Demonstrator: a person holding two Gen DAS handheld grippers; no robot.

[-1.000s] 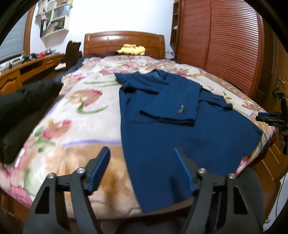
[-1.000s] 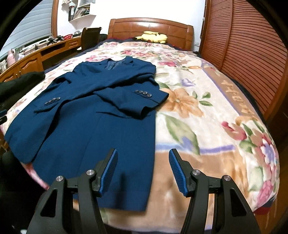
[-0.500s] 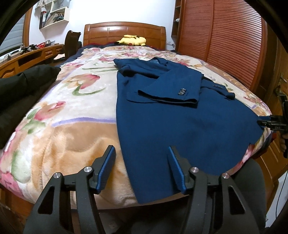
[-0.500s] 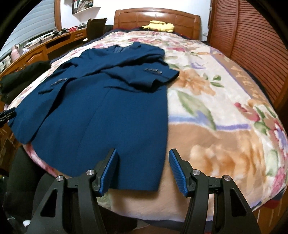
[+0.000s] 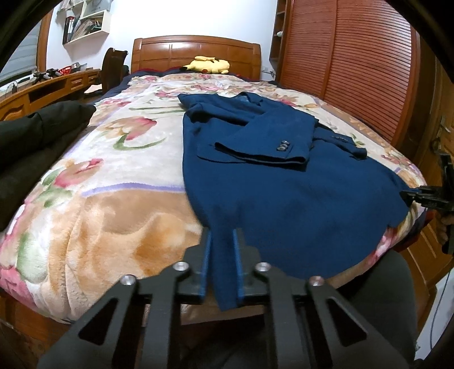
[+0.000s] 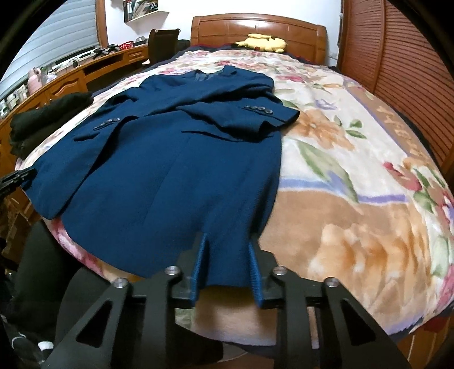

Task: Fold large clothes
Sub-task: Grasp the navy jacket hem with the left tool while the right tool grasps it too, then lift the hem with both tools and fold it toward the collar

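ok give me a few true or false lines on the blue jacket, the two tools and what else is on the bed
1. The left tool is closed on the hem of the blue jacket. True.
2. The right tool hangs open above bare blanket. False: its fingers grip the jacket's hem at the other corner.
3. Both sleeves are folded across the jacket's body. True.
4. The yellow plush toy lies on the jacket. False: it sits by the headboard, apart from it.
5. Dark clothing lies on the floral blanket beside the jacket. True.

Both views low, facing headboard (image 5: 195, 54)
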